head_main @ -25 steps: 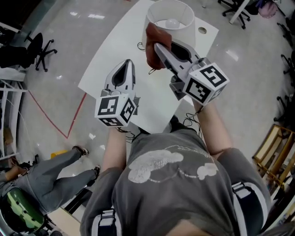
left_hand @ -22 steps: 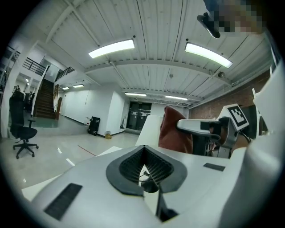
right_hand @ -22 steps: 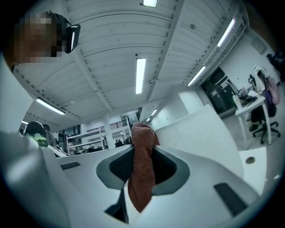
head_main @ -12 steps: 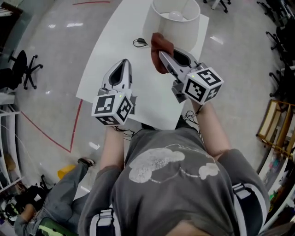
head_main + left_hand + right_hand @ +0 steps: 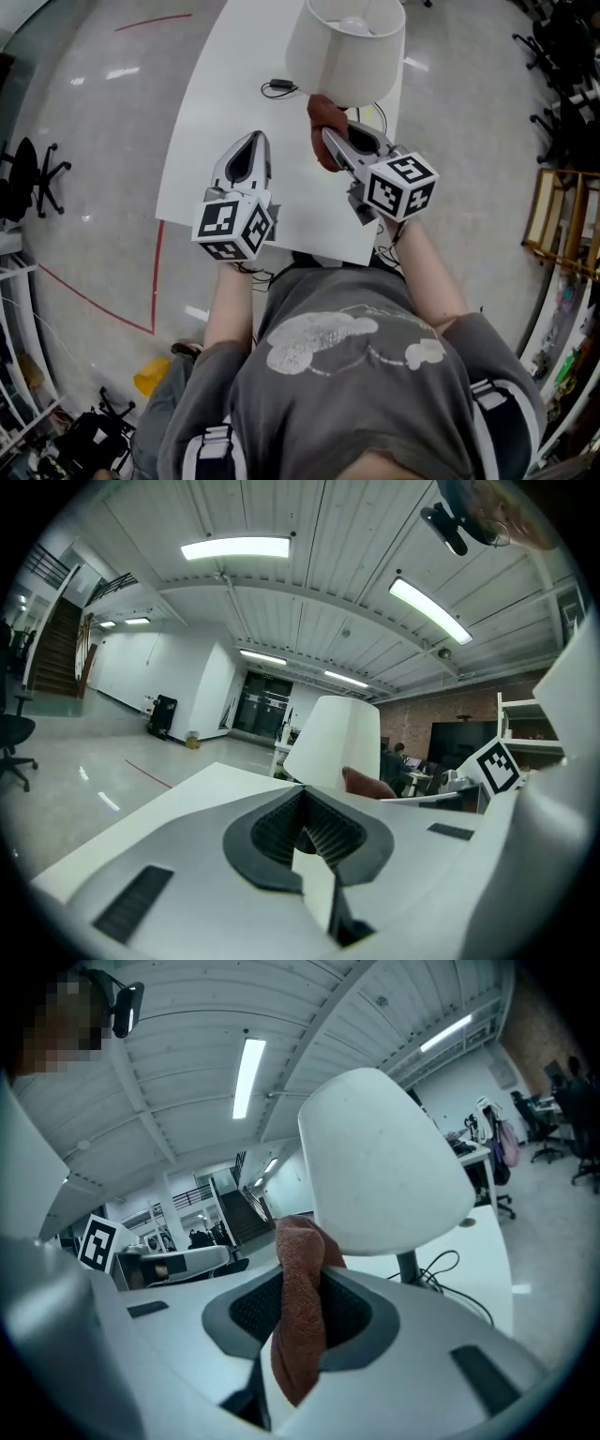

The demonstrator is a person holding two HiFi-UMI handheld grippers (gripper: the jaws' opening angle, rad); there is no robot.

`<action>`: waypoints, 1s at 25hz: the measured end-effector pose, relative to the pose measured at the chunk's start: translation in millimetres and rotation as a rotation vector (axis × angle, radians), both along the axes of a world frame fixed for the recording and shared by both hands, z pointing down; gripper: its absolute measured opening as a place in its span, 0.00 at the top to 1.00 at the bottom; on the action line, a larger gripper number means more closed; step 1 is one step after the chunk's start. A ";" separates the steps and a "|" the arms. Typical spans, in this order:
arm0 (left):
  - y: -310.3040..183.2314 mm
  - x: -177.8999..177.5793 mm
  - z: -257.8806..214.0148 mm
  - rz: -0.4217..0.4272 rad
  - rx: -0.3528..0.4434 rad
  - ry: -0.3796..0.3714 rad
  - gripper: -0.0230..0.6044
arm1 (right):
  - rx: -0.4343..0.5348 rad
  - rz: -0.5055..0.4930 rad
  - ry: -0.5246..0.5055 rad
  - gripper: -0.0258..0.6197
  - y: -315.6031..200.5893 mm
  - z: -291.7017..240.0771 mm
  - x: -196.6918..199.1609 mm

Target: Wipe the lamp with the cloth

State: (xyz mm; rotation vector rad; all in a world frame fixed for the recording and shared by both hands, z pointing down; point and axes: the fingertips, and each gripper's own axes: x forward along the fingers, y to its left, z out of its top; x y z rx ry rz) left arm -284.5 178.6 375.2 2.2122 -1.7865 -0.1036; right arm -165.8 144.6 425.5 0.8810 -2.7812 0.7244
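rust cloth [image 5: 325, 119] beside upright white lamp [image 5: 343, 58]

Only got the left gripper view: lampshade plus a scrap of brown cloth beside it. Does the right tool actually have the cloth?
Observer: Yes. The right gripper view shows the right tool shut on the cloth, which sticks up out of its jaws.
Operator: Where on the lamp?
Observer: Head view: cloth is at the lower rim of the lampshade, on the person's side. Contact I can't confirm.
Operator: Anything to snag?
Observer: A dark cable lies on the table by the lamp's stem.
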 end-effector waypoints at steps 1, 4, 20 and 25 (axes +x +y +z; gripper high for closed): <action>1.0 0.9 2.2 0.007 -0.008 0.001 0.95 | -0.009 0.002 0.004 0.83 4.7 2.6 0.5; 0.7 1.4 2.2 0.011 -0.022 -0.007 0.95 | -0.011 -0.008 0.000 0.83 11.5 0.1 -2.6; -16.5 -4.1 -48.8 -0.062 0.058 -0.121 0.95 | 0.143 -0.057 -0.247 0.83 -8.7 -108.2 -41.2; -42.5 -13.5 -49.5 0.026 0.088 -0.108 0.95 | 0.197 0.077 -0.277 0.83 -37.6 -140.2 -40.5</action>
